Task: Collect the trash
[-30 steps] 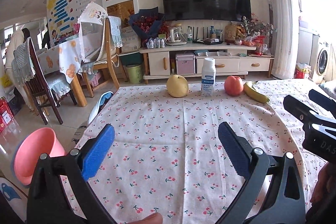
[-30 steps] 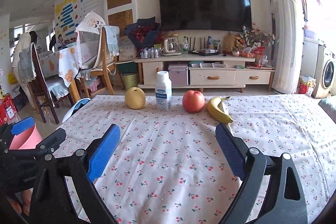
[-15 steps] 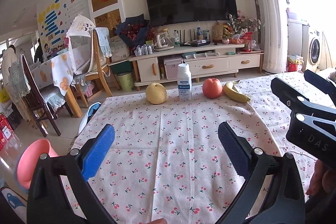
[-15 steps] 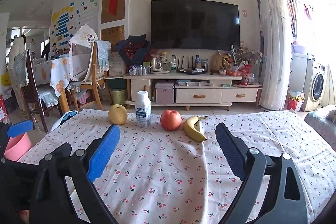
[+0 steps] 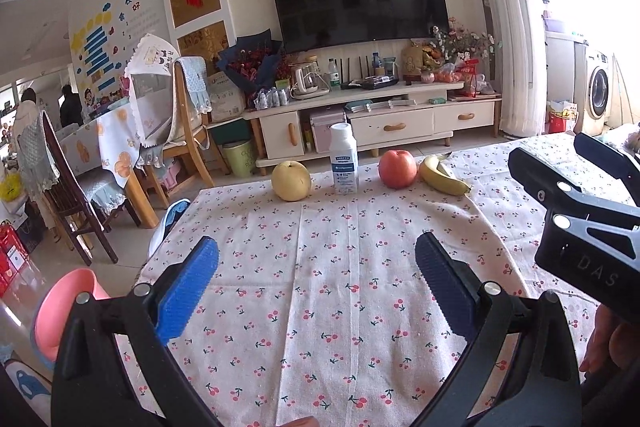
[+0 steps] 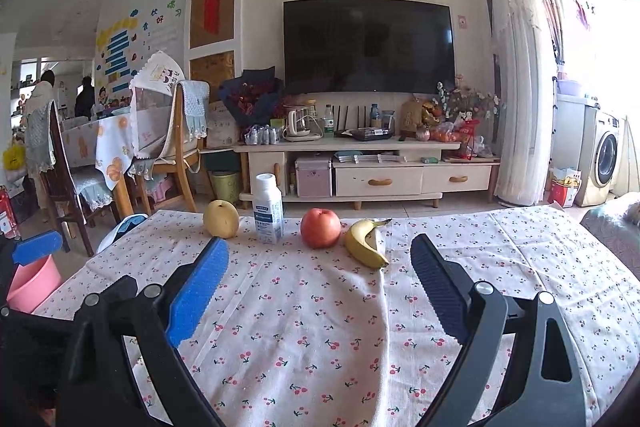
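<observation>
A white plastic bottle (image 5: 343, 164) (image 6: 267, 209) with a blue label stands upright at the far edge of the cherry-print tablecloth (image 5: 340, 267) (image 6: 320, 307). In the same row lie a yellow pear (image 5: 291, 181) (image 6: 221, 219), a red apple (image 5: 397, 169) (image 6: 320, 228) and a banana (image 5: 443, 175) (image 6: 365, 243). My left gripper (image 5: 316, 279) is open over the near cloth, nothing between its blue pads. My right gripper (image 6: 318, 279) is open too, also empty, and shows as a black body at the right in the left wrist view. A pink bin (image 5: 60, 311) (image 6: 32, 281) stands on the floor left of the table.
Beyond the table stand a TV cabinet (image 6: 360, 171) with a large television (image 6: 368, 47), wooden chairs (image 5: 188, 131) and a covered dining table (image 5: 112, 135) at left. A small green bin (image 5: 238, 157) sits by the cabinet. A washing machine (image 6: 604, 159) is at far right. Two people (image 6: 44, 95) stand far left.
Both wrist views have tilted upward and pulled back a little, so the row of fruit and bottle sits lower in the right wrist view. Both grippers stay open and empty.
</observation>
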### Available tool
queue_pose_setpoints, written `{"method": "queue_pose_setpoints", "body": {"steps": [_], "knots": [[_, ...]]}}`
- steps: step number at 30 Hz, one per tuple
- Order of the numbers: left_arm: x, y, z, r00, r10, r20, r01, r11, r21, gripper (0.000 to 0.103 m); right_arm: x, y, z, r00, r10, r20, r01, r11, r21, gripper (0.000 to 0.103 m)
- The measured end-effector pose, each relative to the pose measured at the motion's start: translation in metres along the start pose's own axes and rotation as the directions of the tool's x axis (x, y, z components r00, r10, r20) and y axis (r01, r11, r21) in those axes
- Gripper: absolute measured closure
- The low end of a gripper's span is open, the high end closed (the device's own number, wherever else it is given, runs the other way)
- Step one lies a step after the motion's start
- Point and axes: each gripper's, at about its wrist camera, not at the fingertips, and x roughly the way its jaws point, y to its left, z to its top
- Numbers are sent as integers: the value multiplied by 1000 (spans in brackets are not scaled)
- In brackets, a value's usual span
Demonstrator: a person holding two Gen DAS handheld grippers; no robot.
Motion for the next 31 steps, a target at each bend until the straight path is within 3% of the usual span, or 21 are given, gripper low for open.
{"method": "queue_pose_setpoints", "body": {"steps": [13,20,26,31], "knots": [[28,13,-11,998,-24,-57,21,998,-60,4,19,10,-15,999,6,-42,-7,1000,-29,12],[61,20,-27,991,-72,-114,59,991,-116,4,46,18,-26,992,16,-123,-22,999,-43,10],[128,30,-49,954,-99,-284,42,979,-199,4,102,20,-50,951,9,-308,-16,1000,-19,10],[171,38,-69,924,-125,-362,24,962,-272,4,150,31,-73,883,16,-469,-24,1000,-12,10]]}}
